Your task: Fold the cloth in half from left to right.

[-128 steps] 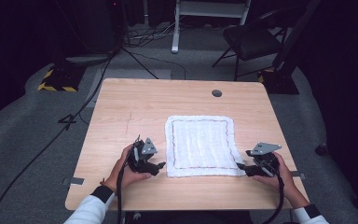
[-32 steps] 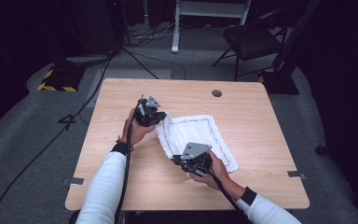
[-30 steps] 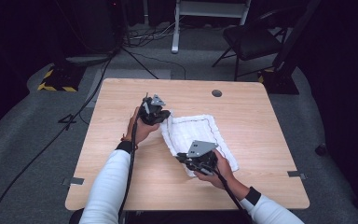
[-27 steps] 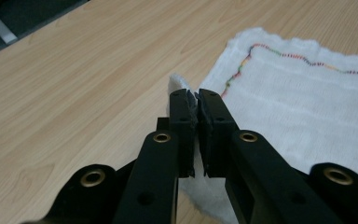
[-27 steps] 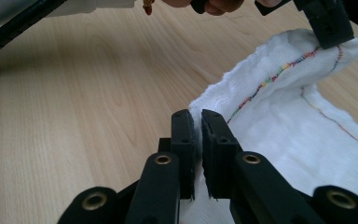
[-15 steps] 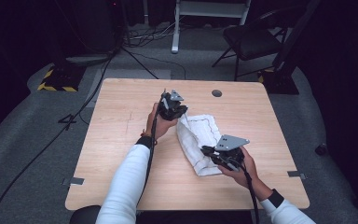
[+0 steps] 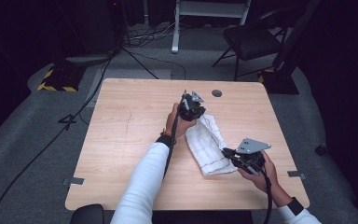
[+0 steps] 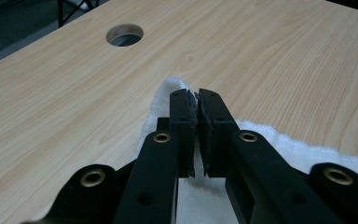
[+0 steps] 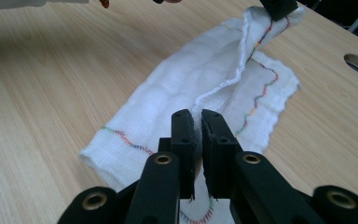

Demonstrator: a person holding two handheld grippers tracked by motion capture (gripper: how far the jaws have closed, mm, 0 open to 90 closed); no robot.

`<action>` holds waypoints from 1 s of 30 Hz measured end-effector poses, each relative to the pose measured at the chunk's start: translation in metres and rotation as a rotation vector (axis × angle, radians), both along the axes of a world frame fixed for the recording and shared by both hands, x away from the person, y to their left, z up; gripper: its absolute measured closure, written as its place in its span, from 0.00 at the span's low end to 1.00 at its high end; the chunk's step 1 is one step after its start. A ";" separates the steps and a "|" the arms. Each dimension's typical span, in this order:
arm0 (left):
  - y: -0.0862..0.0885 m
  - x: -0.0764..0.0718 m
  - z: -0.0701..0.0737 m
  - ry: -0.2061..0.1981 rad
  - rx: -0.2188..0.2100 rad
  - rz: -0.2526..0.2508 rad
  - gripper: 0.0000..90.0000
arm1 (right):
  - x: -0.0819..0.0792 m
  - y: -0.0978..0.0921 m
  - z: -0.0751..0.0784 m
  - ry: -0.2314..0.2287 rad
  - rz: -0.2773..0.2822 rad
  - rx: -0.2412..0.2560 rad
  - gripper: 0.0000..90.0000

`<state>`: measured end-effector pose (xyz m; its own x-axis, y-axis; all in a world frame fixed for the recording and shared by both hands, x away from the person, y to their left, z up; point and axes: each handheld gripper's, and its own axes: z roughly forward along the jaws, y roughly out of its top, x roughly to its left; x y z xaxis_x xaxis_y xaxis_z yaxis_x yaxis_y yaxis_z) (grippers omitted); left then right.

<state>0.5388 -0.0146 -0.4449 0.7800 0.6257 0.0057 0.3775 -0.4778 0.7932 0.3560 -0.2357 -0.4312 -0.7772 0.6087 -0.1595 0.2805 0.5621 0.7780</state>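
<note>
One white cloth (image 7: 207,142) with coloured stitching, folded over on itself. Two grippers: left gripper (image 7: 192,111) and right gripper (image 7: 235,156), each with two black jaws, so four jaws total. Two grey three-cornered plates, one per gripper. One wooden table (image 7: 121,126) with one round hole (image 7: 216,93) in its top. Two hands, two white sleeves. Behind the table: one dark chair (image 7: 251,42), one white frame stand (image 7: 209,9), one yellow-black striped base (image 7: 56,79). Two tape marks on the table's near edge area.

Left gripper (image 8: 196,100) with 2 black jaws at centre pinching a white woven cloth (image 8: 279,144), light wooden table (image 8: 270,51), round cable hole (image 8: 124,34) upper left.
</note>
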 end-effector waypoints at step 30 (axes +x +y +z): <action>-0.002 -0.109 -0.018 0.067 0.084 -0.233 0.28 | 0.019 -0.054 -0.033 0.111 -0.144 -0.072 0.54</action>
<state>0.4298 -0.0163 -0.4633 0.9035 0.4285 -0.0067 0.2999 -0.6209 0.7243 0.3752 -0.2895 -0.4641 -0.6982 0.7050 -0.1248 0.4441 0.5631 0.6969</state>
